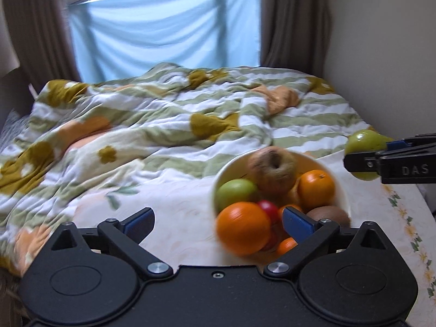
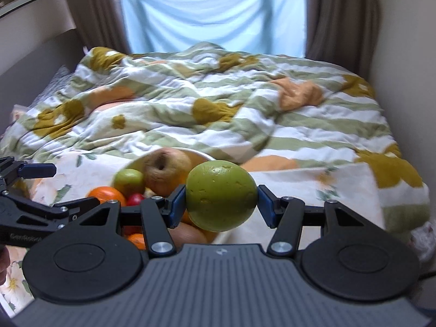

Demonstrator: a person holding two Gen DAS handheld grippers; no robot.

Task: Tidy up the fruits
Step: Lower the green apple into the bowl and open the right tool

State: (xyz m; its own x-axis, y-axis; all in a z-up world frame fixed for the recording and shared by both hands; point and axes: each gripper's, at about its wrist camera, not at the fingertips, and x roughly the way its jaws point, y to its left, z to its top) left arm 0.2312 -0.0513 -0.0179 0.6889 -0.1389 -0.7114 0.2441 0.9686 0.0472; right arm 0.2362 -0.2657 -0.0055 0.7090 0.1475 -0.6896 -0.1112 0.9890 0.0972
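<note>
Rumpled striped duvet (image 1: 169,114) covers bed beyond my left tool (image 1: 218,220), fingers spread, holding nothing; white bowl (image 1: 342,188) of fruit just ahead-right. Right view: my right tool (image 2: 221,203) pinching green fruit (image 2: 221,194), bowl behind-left.

fruit crowds the bowl (image 1: 342,188); open cloth (image 1: 169,212) left of it, duvet (image 1: 152,125) heaped behind.

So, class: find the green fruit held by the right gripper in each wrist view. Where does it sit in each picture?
Left wrist view: green fruit at the far right edge, pinched by the right gripper, right of the bowl.
Right wrist view: the fruit sits at centre, between the blue pads.
Shared landmark: the brown apple in the bowl.
</note>
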